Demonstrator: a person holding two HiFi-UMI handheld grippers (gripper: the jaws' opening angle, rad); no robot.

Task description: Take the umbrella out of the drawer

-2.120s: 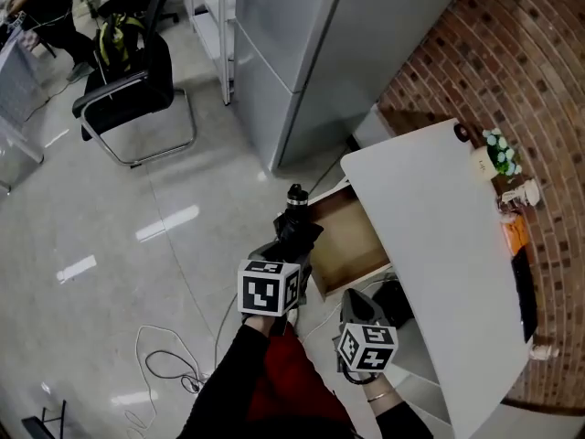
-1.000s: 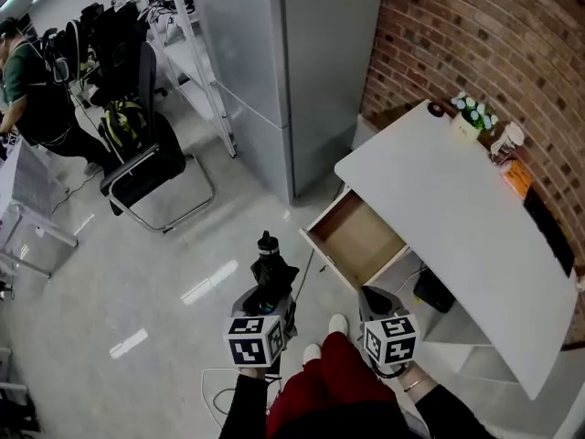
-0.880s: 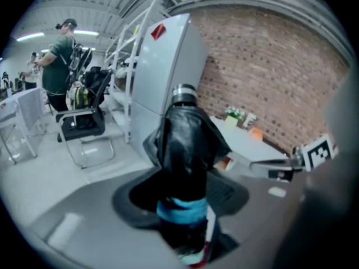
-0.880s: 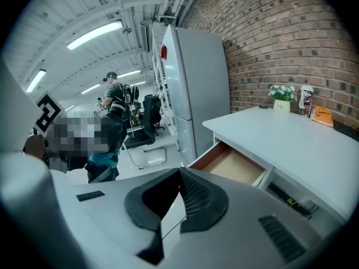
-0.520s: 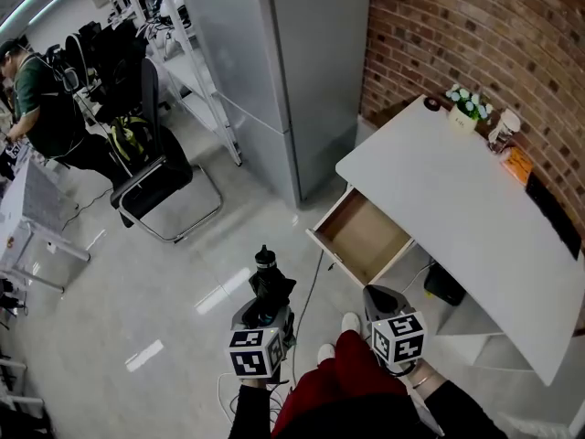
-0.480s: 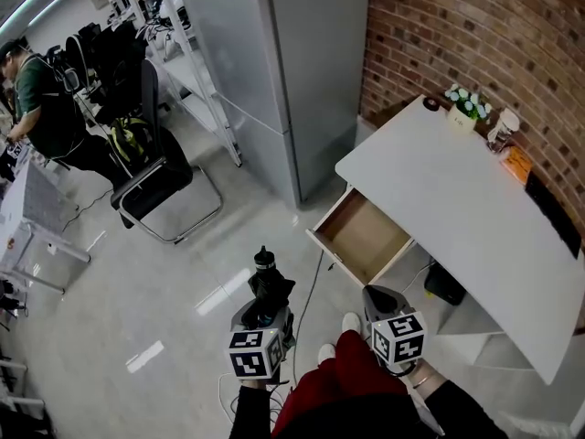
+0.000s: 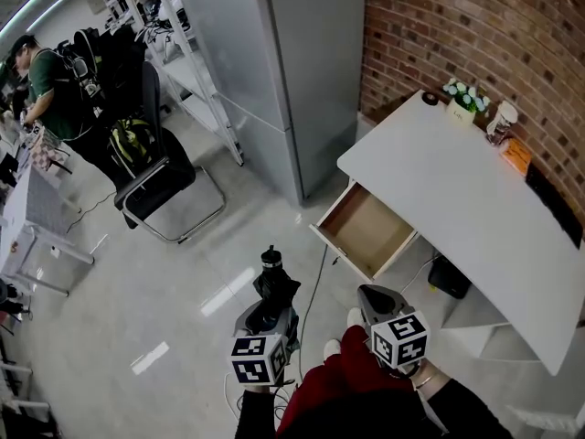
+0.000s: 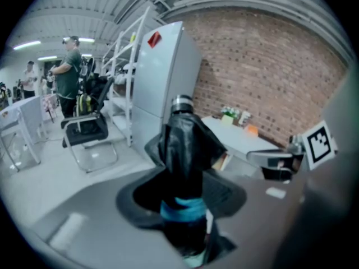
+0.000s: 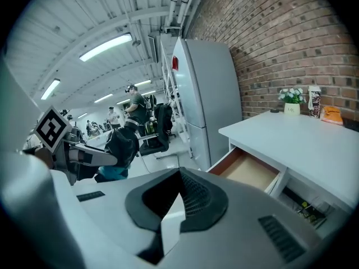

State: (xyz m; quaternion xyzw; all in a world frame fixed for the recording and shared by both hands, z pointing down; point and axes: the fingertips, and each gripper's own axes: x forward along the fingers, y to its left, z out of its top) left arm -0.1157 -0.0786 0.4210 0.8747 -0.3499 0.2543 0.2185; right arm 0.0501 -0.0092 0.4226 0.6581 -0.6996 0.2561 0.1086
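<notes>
Only the left claw view showed the blue band round the umbrella point(image 8: 188, 167), where the left claw point(image 8: 185, 203) clenched it, its jaws having just tightened. Only the head view showed the open drawer point(image 7: 366, 230) under the desk point(image 7: 457, 199) lying bare. Two seconds earlier the umbrella was at the drawer's edge; now it was well clear, over the floor. It was black, folded and upright. The right claw point(image 9: 178, 198) was closed on nothing.

This is an open-plan office. At 10 o'clock stands 1 black office chair point(image 7: 155, 176) with a person point(image 7: 57, 85) beyond, and metal shelving point(image 7: 187, 62) runs at 11. A white desk point(image 7: 457, 199) sits against a brick wall point(image 7: 475, 26) at 2.
</notes>
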